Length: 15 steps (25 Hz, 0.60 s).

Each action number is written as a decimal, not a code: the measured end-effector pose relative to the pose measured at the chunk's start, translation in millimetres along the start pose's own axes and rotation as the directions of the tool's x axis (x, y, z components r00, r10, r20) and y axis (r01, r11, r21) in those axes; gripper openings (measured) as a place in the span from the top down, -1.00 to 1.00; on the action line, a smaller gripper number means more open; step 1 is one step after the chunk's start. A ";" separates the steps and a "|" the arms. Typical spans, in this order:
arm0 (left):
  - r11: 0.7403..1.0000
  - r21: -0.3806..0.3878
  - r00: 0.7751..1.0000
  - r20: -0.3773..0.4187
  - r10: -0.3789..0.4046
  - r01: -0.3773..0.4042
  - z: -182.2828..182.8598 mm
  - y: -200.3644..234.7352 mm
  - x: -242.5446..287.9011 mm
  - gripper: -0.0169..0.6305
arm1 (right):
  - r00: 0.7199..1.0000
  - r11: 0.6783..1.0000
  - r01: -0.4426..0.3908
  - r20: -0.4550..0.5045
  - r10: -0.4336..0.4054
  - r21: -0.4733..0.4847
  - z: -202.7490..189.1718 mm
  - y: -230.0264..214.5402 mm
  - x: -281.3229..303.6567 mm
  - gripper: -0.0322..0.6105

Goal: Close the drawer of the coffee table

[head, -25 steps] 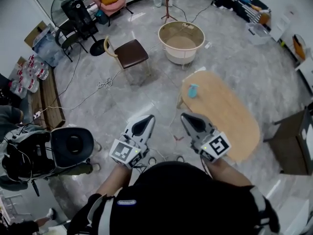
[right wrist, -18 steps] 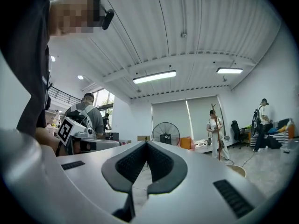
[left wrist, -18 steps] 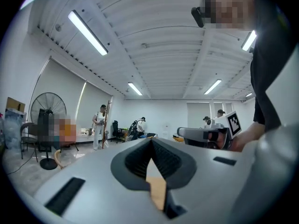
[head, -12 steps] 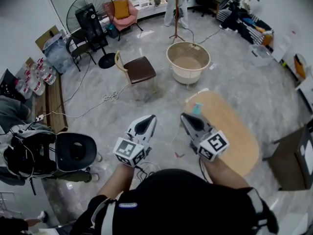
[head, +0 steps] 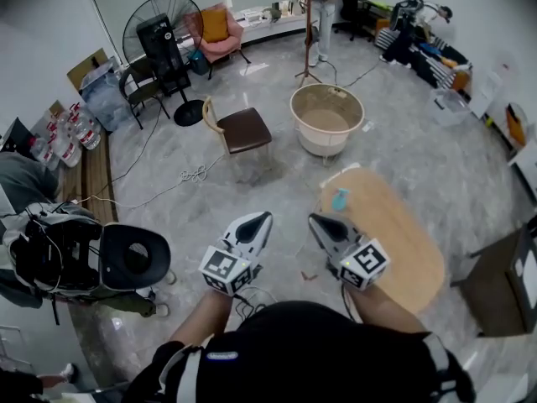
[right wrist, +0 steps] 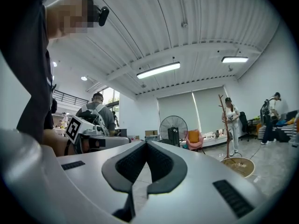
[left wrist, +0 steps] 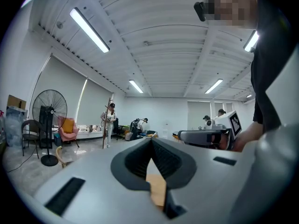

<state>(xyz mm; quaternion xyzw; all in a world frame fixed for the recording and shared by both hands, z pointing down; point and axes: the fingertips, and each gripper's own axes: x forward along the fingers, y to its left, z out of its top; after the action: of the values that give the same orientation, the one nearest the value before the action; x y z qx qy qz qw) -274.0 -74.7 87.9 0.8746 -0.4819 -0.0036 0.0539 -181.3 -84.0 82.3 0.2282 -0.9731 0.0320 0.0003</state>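
The coffee table point(head: 394, 233) sits right of centre in the head view, with a small blue thing point(head: 340, 200) on top. A pale edge point(head: 337, 173) shows at its upper-left end. I cannot tell whether that is the drawer, or whether it is out or in. The left gripper point(head: 263, 217) and right gripper point(head: 313, 219) hover at lower centre, jaws pressed together on nothing. That fits someone coming up to push the drawer, or standing off with it already shut.

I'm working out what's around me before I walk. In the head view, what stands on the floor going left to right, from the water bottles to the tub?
From the left: water bottles → standing fan → brown-seated chair → round beige tub.
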 end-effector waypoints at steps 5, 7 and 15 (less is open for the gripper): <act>1.000 0.006 1.000 -0.010 -0.011 0.011 -2.3 -8.7 -0.7 0.92 | 1.000 1.000 -0.022 -0.023 0.021 -0.017 -5.8 7.4 -0.8 0.87; 1.000 0.000 1.000 -0.015 -0.010 0.010 -3.8 -13.2 -6.0 0.92 | 1.000 1.000 -0.020 -0.016 0.020 -0.013 -5.1 12.3 -4.3 0.87; 1.000 0.019 1.000 -0.028 -0.006 0.006 -19.2 -17.2 -19.6 0.92 | 0.999 1.000 -0.021 -0.025 0.021 0.009 -17.2 24.4 -9.3 0.87</act>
<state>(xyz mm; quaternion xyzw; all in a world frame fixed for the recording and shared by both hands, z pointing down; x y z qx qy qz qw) -269.0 -47.3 104.4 0.8765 -0.4784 0.0131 0.0522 -184.0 -57.0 97.8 0.2177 -0.9752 0.0393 0.0110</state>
